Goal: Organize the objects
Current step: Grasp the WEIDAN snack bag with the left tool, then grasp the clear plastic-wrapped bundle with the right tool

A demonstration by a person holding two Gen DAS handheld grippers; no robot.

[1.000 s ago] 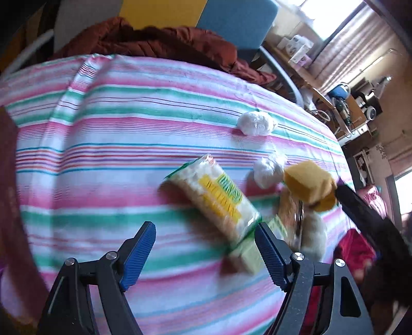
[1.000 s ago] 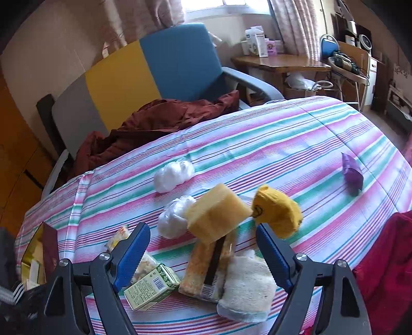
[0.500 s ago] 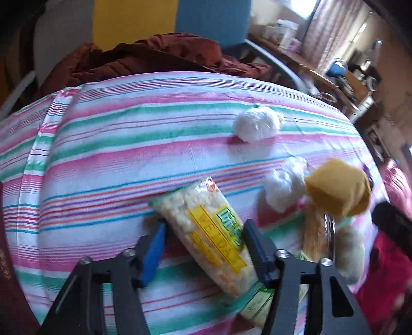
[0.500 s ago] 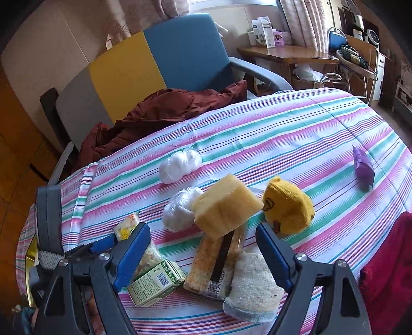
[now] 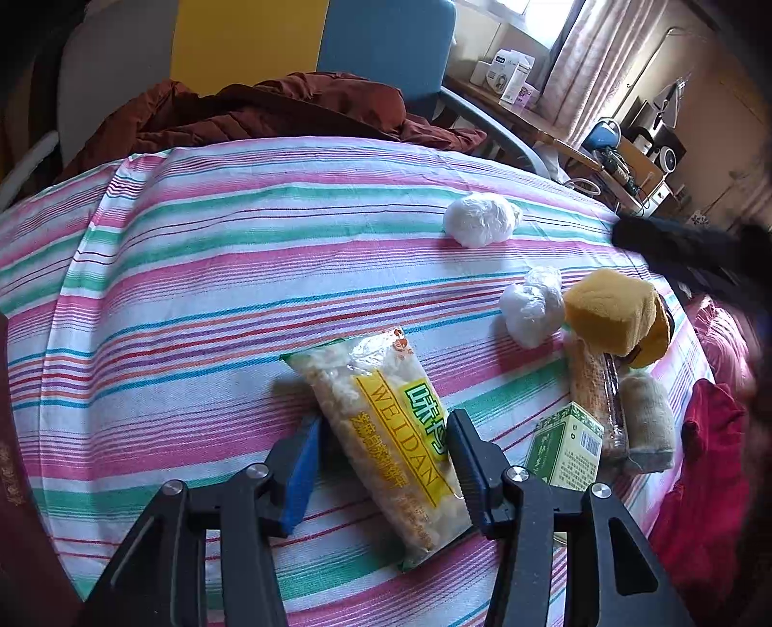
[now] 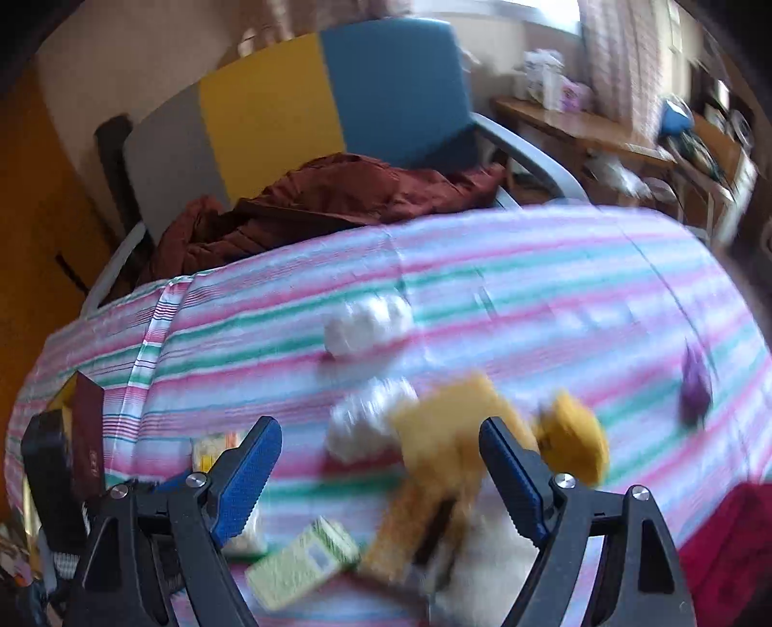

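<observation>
The left gripper (image 5: 381,463) is down on the striped pink, green and white tablecloth (image 5: 193,270), and its blue-padded jaws have just been closing in; now they are clamped on the clear plastic snack bag with the yellow and green label (image 5: 386,434), one pad against each long edge of the bag, which lies flat on the cloth and runs slantwise out past the fingertips. Take that bag as the marker: just to its right stands a small pale-green carton with a barcode (image 5: 567,446), and beyond the carton a long cracker packet in clear wrap (image 5: 596,395) with a rolled beige cloth (image 5: 649,422) at its far side. Up and to the right of the bag a crumpled white plastic ball (image 5: 530,306) sits touching a yellow sponge block (image 5: 610,308), which rests on top of the cracker packet, with a mustard knitted piece (image 5: 658,337) peeking out behind it. A second white plastic ball (image 5: 480,219) lies farther up the cloth, well apart from the bag. Over on the other side, the right gripper (image 6: 381,470) hangs above that same pile with its jaws spread wide and nothing between the pads; its view is smeared with blur. Past the table edge a rust-brown jacket (image 5: 270,111) is heaped on a grey, yellow and blue chair (image 5: 309,38).
</observation>
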